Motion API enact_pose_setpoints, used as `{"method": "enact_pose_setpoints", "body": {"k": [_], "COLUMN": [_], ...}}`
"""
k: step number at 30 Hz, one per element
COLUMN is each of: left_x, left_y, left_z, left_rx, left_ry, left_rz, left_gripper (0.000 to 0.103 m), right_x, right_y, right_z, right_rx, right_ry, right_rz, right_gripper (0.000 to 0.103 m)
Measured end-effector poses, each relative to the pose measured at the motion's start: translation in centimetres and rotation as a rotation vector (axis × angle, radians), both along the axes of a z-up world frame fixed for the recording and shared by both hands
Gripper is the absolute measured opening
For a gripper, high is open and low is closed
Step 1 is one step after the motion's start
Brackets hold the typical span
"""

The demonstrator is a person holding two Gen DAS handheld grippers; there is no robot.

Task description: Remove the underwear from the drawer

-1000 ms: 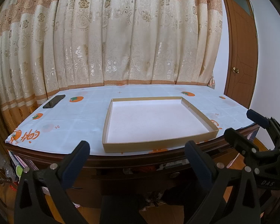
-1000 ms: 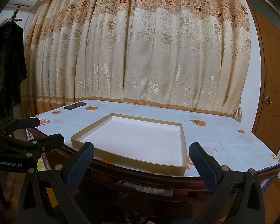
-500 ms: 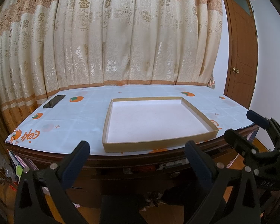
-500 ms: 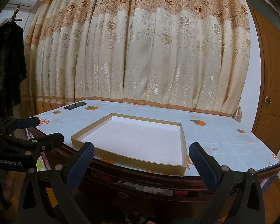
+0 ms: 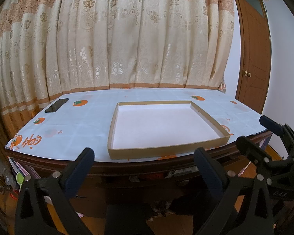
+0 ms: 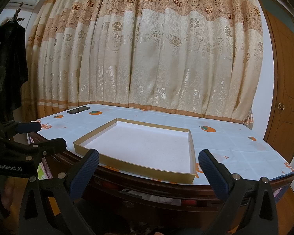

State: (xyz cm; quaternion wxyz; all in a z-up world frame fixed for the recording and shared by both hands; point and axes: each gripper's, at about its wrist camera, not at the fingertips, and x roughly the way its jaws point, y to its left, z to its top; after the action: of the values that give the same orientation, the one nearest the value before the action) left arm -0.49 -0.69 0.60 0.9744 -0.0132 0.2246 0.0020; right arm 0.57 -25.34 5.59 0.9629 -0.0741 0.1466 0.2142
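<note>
drawer [image 5: 156, 178] contents mostly hidden, underwear indistinct

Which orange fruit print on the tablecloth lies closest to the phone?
The fruit print just right of the phone at the cloth's far left corner; the others sit farther off.

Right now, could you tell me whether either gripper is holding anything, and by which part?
Nothing is held: the left gripper and the right gripper both have open, empty jaws.

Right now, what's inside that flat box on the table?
Nothing: the box shows only its bare white bottom. Under the table, bits of cloth peek from the drawer gap; what else is in there is hidden.
</note>
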Motion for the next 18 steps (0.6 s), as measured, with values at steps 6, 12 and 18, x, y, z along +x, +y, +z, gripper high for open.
{"method": "enact_pose_setpoints", "body": {"k": [6, 12, 18], "left_x": [0.4, 1.1, 1.8], "left_y": [0.1, 0.2, 1.0], "left_z": [-0.7, -1.5, -2.7], "left_rx": [-0.004, -0.001, 0.008], "left_ry": [0.011, 0.026, 0.031], "left_rz": [-0.001, -0.001, 0.029], "left_gripper": [0.103, 0.103, 0.103], "right_x": [0.1, 1.0, 1.7], "right_y": [0.1, 0.4, 0.5], "right_z": [-0.2, -1.1, -2.9], "right_rx": [-0.002, -0.009, -0.009], "right_ry": [-0.007, -0.040, -0.090], "right_rz": [0.005, 0.052, 0.112], "right_gripper": [0.103, 0.102, 0.103]}}
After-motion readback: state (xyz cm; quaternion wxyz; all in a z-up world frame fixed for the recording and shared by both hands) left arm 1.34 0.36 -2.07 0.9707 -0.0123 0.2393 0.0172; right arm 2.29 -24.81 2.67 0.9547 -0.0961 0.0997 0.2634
